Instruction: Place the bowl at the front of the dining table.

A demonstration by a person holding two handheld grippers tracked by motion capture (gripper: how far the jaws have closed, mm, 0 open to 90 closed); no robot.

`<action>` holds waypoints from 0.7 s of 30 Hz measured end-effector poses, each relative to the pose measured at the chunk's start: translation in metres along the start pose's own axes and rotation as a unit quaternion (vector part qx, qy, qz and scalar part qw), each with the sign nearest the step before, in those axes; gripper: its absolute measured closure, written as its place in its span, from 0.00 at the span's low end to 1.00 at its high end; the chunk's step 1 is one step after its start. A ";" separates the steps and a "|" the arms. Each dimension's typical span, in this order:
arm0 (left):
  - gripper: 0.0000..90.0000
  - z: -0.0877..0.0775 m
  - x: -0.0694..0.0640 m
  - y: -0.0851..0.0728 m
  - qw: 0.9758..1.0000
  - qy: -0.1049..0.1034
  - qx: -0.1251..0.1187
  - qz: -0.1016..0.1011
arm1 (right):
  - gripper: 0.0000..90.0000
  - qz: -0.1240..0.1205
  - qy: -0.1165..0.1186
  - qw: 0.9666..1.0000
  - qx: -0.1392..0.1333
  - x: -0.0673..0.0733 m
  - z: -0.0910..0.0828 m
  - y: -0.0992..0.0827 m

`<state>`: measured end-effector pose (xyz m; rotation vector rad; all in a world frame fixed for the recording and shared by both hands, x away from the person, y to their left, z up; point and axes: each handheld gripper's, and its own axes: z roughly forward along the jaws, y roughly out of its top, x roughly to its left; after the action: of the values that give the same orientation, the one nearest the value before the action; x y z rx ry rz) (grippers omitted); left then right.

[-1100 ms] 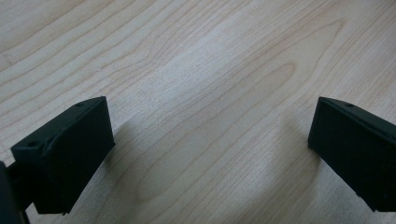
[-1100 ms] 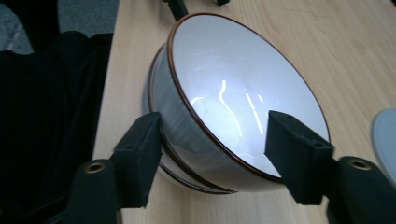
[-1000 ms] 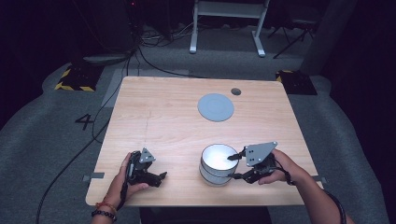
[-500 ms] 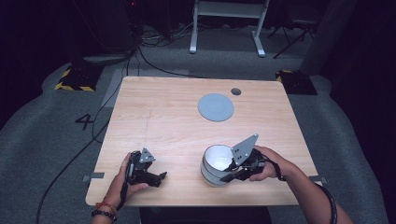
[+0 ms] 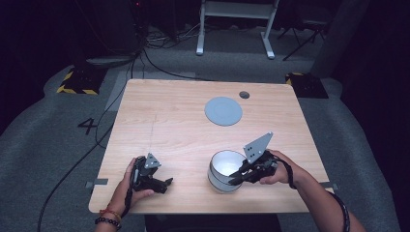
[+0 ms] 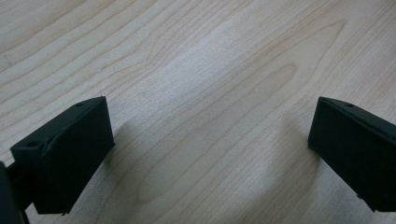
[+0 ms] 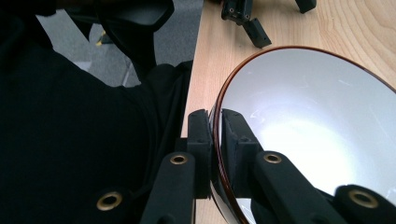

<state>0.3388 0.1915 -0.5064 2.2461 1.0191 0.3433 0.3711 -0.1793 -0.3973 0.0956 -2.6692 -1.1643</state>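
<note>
- The surface (image 5: 183, 130) is a pale wood tabletop with fine grain, standing in a dim room on grey carpet; the floor beside it carries a painted number 4 (image 5: 88, 126).
- Black cables (image 5: 104, 128) trail over the floor to the left, yellow-and-black striped blocks (image 5: 77, 83) lie off the far corners, and a white metal frame (image 5: 235, 24) stands beyond the far edge.
- On the far half of the surface lies a flat grey disc (image 5: 223, 111), with a small dark round cap (image 5: 244, 94) just beyond it — both well apart from the bowl.
- The white bowl (image 5: 226, 170) sits near the front edge, right of centre, upright with its mouth facing up; being round, it has no long axis across the surface. The right gripper view shows a thin brown line along its rim (image 7: 219, 121).
- The right hand-held gripper (image 5: 240, 177) comes at the bowl from the right; its jaws have just been closing and now clamp the rim, one pad inside the wall and one outside.
- The left hand-held gripper (image 5: 164, 183) rests near the front left of the surface, its jaws standing wide apart over bare wood — nothing lies between them.
- Nothing stands between the bowl and the disc; a dark sleeve (image 7: 70, 140) blocks the near side in the right gripper view.
</note>
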 end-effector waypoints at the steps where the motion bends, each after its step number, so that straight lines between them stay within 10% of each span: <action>1: 0.00 0.000 0.000 0.000 1.000 0.000 0.000 0.000 | 0.92 0.002 0.001 1.000 -0.002 0.000 0.000 0.000; 21: 0.00 0.000 0.000 0.000 1.000 0.000 0.000 0.000 | 0.92 0.003 -0.028 0.999 -0.032 0.010 -0.005 0.004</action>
<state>0.3388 0.1915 -0.5063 2.2467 1.0191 0.3424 0.3630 -0.1819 -0.3891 0.0460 -2.6752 -1.2663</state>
